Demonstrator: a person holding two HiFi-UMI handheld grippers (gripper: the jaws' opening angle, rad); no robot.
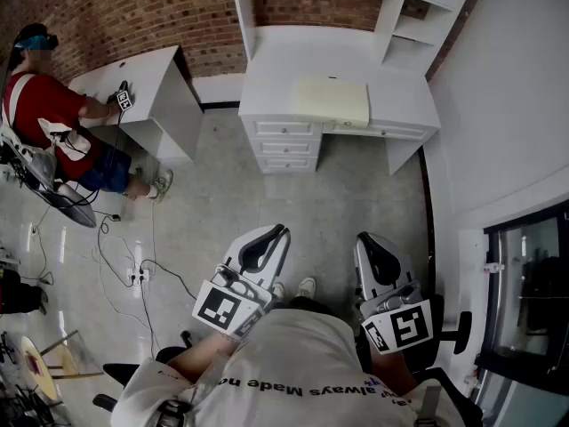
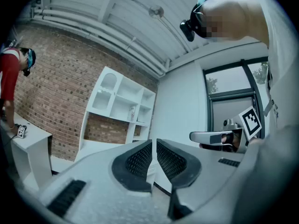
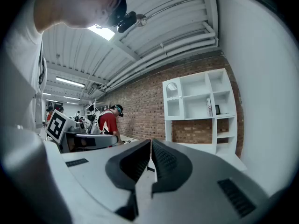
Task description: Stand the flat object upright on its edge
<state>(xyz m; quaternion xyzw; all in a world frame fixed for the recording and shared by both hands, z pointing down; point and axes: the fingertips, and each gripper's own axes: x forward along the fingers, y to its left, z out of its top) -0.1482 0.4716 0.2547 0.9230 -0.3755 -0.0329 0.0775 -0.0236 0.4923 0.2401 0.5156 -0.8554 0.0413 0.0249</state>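
The flat object (image 1: 332, 101), a pale yellow rectangular slab, lies flat on the white desk (image 1: 267, 78) far ahead of me. My left gripper (image 1: 277, 231) is held close to my body over the floor, well short of the desk, with its jaws shut and nothing between them. Beside it my right gripper (image 1: 364, 238) is likewise shut and empty. In the left gripper view the black ribbed pads (image 2: 140, 160) almost touch, and the gripper (image 2: 154, 141) points toward the shelf unit. In the right gripper view the gripper (image 3: 151, 141) also shows its pads together.
The desk has drawers (image 1: 286, 145) and a white shelf unit (image 1: 418, 16) on top. A second white desk (image 1: 151, 78) stands at the left, with a person in a red shirt (image 1: 44, 105) at it. Cables (image 1: 124, 261) trail across the floor. A dark glass door (image 1: 533, 301) lies to the right.
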